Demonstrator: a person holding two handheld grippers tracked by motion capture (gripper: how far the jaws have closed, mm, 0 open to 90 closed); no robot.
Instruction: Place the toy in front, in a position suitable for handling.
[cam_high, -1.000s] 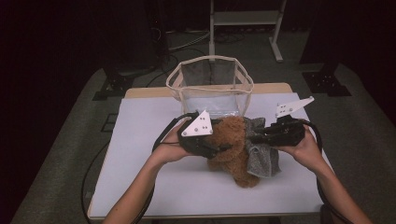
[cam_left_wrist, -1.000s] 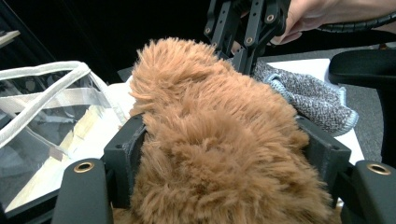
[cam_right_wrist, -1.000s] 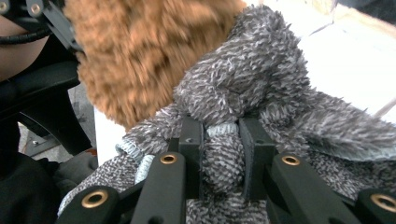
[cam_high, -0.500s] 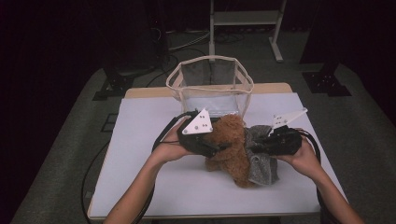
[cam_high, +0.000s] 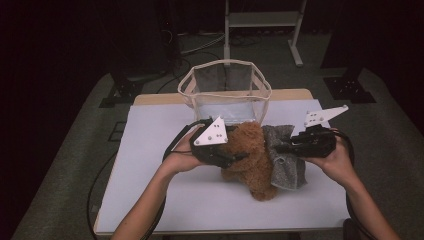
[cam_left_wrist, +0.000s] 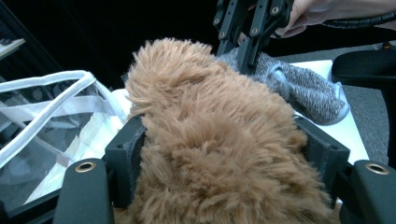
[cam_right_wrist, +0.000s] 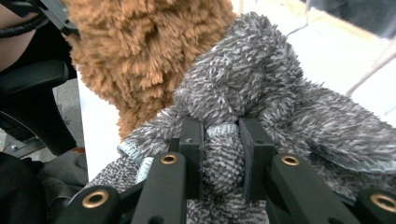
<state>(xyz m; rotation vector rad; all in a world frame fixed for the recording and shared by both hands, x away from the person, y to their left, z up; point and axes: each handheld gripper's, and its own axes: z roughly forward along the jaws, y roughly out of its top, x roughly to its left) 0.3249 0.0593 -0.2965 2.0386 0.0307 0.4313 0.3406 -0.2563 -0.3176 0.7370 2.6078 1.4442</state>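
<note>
Dark room, white bench (cam_high: 150, 165) on a grey floor, a metal frame stand (cam_high: 262, 20) at the far end. Brown plush toy (cam_high: 250, 157) lies mid-bench, just near of the clear bag; grey knit cloth (cam_high: 285, 160) touches it on the right. Your left tool (cam_high: 235, 159) is clamped on the brown plush toy: in the left gripper view its jaws sit wide on either side of the fur (cam_left_wrist: 219, 140), pressed into it. Your right tool (cam_high: 280, 148) is clamped on the grey knit cloth; the right gripper view shows a fold of the knit (cam_right_wrist: 219, 158) pinched between the two jaws, which stand close together. The clear bag (cam_high: 225, 92) with white trim stands upright and open on the far side, touching or just beside the toy; can't tell which. Cables (cam_high: 172, 145) trail off both tools toward you.
</note>
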